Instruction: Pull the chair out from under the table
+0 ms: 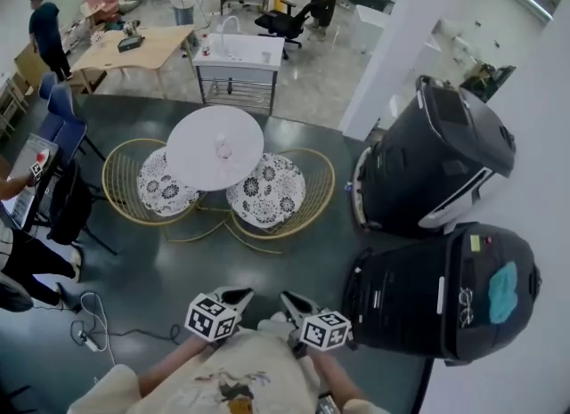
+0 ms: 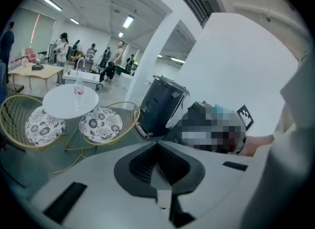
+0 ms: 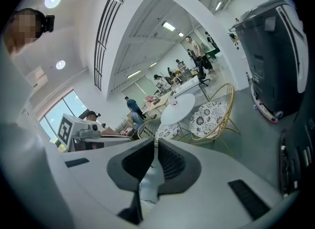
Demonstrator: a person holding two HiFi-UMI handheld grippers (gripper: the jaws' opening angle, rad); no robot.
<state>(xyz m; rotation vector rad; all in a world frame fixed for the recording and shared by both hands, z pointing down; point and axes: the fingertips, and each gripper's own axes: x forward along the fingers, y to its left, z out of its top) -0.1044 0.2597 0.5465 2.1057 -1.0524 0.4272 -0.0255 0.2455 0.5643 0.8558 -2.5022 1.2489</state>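
two chairs (image 1: 267,191) at round table (image 1: 198,161), left gripper (image 1: 239,296), right gripper (image 1: 290,300) — both closed, empty

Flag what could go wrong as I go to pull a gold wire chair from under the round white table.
A small clear bottle stands on the round white table; a knock from the right-hand gold wire chair could topple it. The left gripper and right gripper are both shut and well short of the chairs, so they must open before taking the thin rim. The large black machine stands near that chair, limiting room.
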